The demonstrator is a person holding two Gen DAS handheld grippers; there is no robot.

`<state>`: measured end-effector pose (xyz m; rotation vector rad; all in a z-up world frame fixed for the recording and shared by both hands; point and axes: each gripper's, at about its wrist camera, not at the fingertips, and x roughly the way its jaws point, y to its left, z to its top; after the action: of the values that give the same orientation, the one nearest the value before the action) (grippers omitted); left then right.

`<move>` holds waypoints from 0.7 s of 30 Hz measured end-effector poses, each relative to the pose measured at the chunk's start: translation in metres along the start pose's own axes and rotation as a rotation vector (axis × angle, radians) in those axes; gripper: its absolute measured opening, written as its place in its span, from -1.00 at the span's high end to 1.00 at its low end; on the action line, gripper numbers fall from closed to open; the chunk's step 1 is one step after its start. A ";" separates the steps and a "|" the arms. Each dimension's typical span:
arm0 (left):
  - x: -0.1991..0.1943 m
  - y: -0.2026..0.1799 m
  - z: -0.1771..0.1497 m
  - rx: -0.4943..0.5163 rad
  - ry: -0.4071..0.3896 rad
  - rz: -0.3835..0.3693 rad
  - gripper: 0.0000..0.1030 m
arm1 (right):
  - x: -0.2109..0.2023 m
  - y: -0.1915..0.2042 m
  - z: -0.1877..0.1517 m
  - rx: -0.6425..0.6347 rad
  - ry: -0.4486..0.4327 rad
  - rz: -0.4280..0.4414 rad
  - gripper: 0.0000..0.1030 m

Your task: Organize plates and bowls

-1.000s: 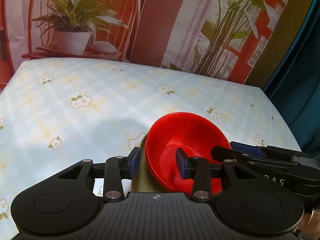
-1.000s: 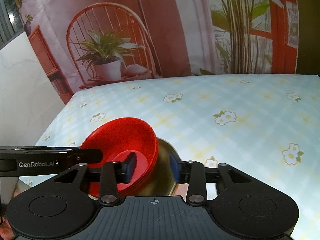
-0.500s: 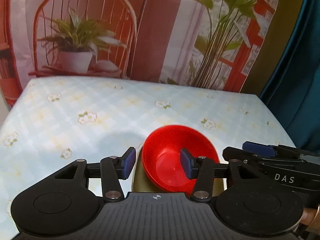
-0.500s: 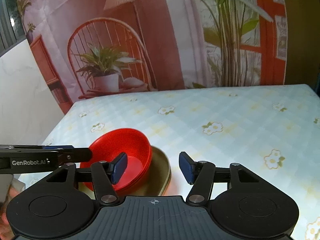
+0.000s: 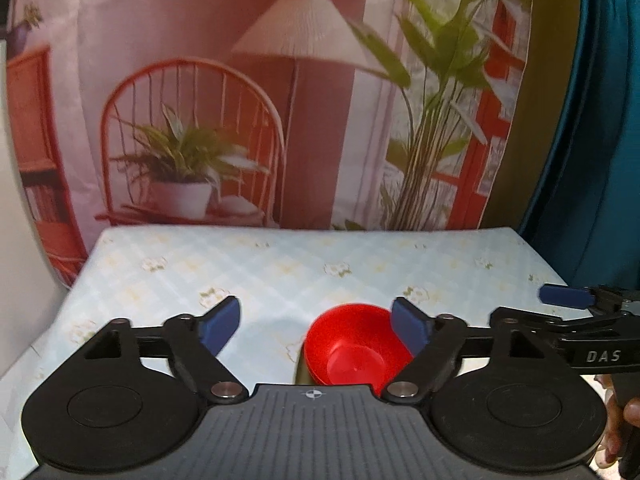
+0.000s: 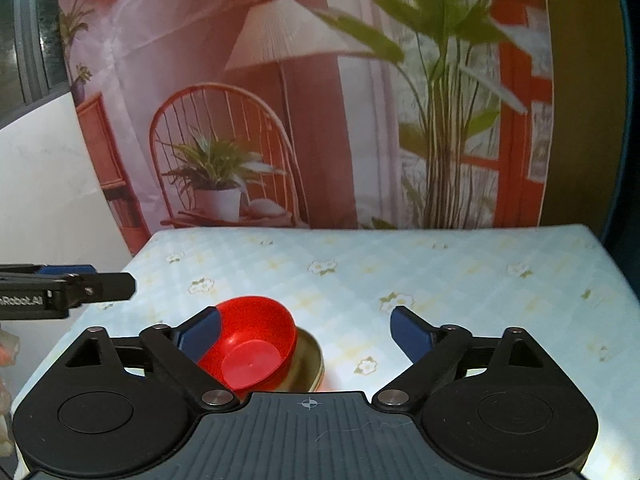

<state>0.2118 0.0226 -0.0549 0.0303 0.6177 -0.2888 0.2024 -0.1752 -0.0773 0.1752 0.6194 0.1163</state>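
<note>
We are opening both the left gripper (image 5: 314, 326) and right gripper (image 6: 306, 330), nothing grasped; the red bowl (image 6: 250, 346) looks light, stiff, slippery plastic, best pinched at its rim.

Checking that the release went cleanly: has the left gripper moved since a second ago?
Yes. The left gripper has pulled up and back from the red bowl, which looks smaller now, with more tablecloth showing; its jaws are opening, gripping nothing.
</note>
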 end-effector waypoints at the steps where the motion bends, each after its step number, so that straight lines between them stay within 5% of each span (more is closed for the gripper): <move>1: -0.006 -0.001 0.001 0.002 -0.010 0.009 -0.82 | -0.006 0.000 0.002 -0.003 -0.007 -0.004 -0.93; 5: -0.034 -0.005 0.005 0.017 -0.055 0.065 -1.00 | -0.029 0.004 0.008 -0.028 -0.035 -0.019 -0.99; 21: -0.144 -0.023 0.001 0.072 -0.196 0.199 -1.00 | -0.128 0.035 0.010 -0.046 -0.118 -0.057 -0.99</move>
<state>0.0943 0.0371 0.0300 0.1306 0.4051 -0.1187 0.1024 -0.1629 0.0099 0.1187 0.5029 0.0648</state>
